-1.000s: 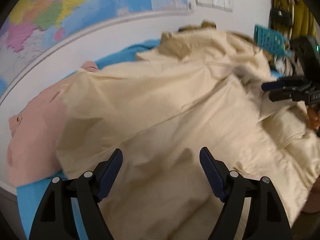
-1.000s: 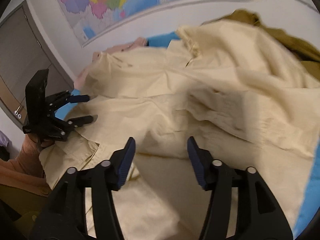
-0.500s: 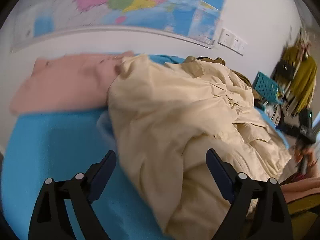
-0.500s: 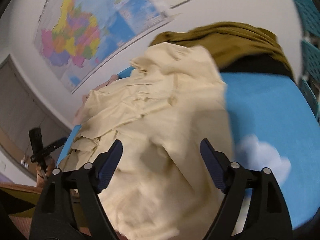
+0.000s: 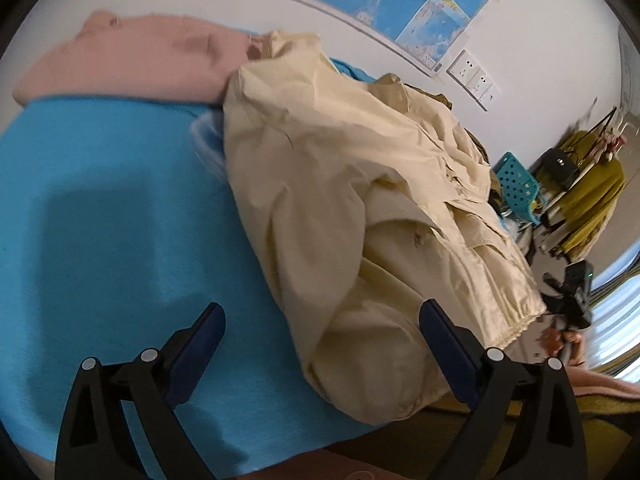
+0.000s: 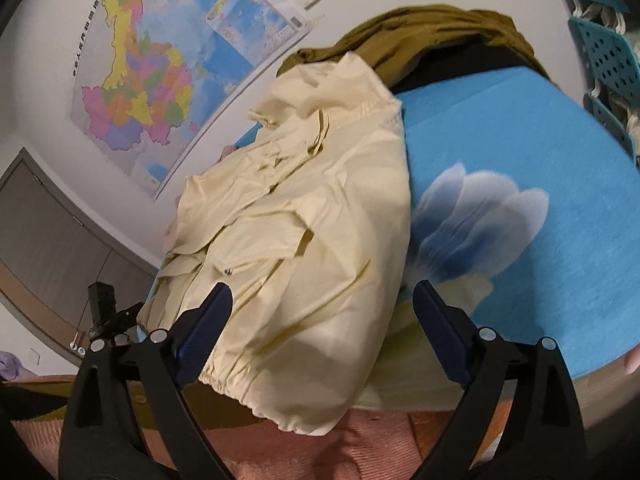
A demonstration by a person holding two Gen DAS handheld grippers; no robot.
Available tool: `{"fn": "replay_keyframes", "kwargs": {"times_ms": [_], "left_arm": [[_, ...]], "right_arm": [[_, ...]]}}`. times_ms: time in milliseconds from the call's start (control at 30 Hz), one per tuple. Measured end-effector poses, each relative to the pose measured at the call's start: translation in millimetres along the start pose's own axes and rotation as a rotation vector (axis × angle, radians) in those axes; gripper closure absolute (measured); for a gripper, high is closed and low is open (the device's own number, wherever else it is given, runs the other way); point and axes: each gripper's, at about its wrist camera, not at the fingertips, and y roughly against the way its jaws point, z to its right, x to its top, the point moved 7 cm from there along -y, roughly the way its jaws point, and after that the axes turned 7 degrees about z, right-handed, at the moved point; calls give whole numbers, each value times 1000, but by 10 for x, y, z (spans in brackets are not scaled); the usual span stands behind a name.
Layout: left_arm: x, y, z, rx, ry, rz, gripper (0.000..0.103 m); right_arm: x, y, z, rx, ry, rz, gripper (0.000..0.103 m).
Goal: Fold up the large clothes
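Both tongs, left point(image 5: 322, 350) and right point(image 6: 320, 330), just opened wide, nothing inside. Jacket point(image 6: 304, 216) bunched, near hem over bed point(image 5: 100, 200) edge. Could slide off; messy fold could fall open.

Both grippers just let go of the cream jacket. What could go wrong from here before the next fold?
1. The cream jacket hangs its elastic hem past the blue table's near edge, so it may slide off.
2. It lies bunched, not flat; folding now would likely lock in creases.
3. It overlaps the pink garment at the far end, so a pull might drag that too.
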Motion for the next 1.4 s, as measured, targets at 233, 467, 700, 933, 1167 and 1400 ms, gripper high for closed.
{"fn": "replay_keyframes", "kwargs": {"times_ms": [233,467,700,933,1167,1400], "left_arm": [[-72,-113,255,-134,20,-36,7],[-57,-281,449,-166,3,-45,7],[-29,-370,483,-46,-52,-39,27],[5,-402,469,77,-31,-37,34],[93,-219,430,41,24,-23,71],[277,349,473,-120,75,62,78]], "right_arm": [[-111,-86,-130,80,3,-27,11],[-156,-135,-267,129,36,-52,12],[-259,-155,-265,166,7,-76,28],[-343,-205,-389,166,33,-88,39],[-241,-11,-574,251,23,2,85],[-44,424,-999,373,81,120,88]]}}
